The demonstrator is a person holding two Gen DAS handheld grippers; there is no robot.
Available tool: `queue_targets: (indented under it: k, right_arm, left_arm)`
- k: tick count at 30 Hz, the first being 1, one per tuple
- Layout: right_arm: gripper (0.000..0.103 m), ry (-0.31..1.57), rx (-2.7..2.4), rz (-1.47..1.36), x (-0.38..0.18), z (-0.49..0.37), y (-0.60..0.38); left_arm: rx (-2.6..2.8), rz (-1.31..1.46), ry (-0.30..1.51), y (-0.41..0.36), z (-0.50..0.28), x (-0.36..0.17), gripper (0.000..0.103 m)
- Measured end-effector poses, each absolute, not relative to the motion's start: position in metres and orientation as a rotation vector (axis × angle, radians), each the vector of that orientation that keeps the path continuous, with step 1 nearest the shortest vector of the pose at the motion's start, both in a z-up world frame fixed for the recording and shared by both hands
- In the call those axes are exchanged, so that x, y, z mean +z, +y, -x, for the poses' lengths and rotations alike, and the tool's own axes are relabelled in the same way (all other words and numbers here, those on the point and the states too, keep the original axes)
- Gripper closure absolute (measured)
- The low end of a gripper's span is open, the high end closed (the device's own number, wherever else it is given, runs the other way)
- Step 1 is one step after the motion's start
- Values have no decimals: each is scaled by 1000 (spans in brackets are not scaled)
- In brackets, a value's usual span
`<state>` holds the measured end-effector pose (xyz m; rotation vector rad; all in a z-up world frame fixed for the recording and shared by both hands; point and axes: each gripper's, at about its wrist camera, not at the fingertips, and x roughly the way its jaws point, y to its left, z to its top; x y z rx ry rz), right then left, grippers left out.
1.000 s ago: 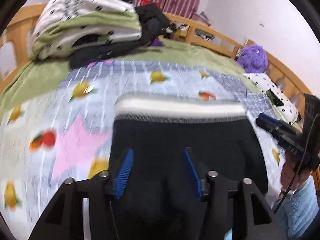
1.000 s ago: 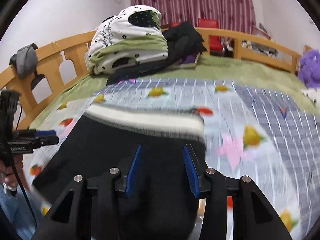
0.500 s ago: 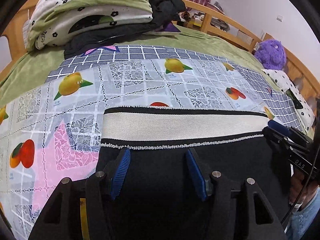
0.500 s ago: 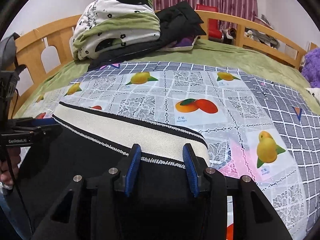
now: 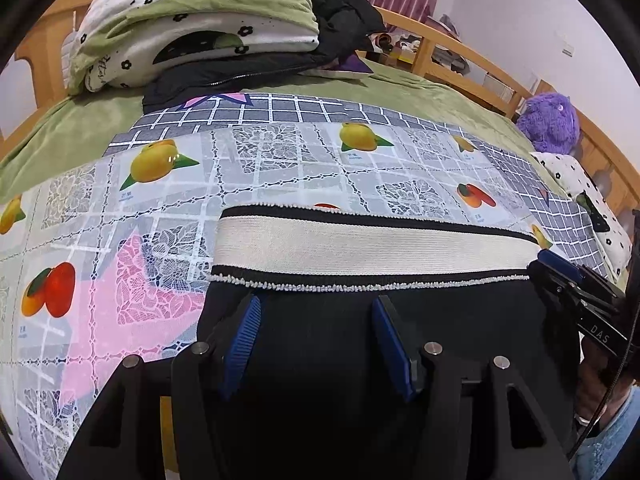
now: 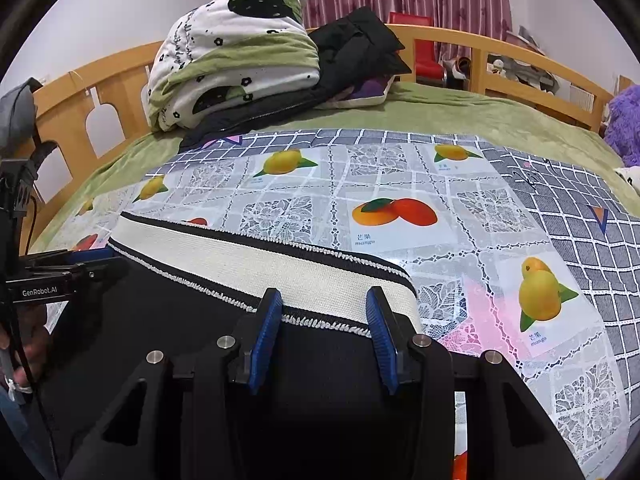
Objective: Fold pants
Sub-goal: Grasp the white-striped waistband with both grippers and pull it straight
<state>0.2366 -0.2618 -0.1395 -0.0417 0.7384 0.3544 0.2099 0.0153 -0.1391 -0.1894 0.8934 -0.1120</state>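
The black pants point(image 5: 340, 360) lie flat on the fruit-print cloth point(image 5: 280, 160) covering the bed, near its front edge, with the cream waistband point(image 5: 360, 248) pointing toward the headboard. The left gripper point(image 5: 316, 332) sits over the waistband's left end and the right gripper point(image 6: 324, 324) over its right end, each with blue pads spread about halfway. I cannot tell whether either is pinching the fabric or just resting on it. A folded quilt point(image 6: 232, 56) and a dark jacket point(image 6: 356, 48) are piled at the far edge, and a purple plush toy point(image 5: 550, 120) sits by the right rail.
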Motion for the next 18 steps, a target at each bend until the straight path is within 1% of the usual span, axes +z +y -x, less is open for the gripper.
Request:
queue_targets:
  k: [12,18]
  right_arm:
    - [57,749,353,59,-139,-237,-259]
    - [57,785,373,68,-133,-237,-262]
  left_arm:
    - [-109,220,921,20,-209,-137,47]
    - [-96,255,946,32,-205,-136,47]
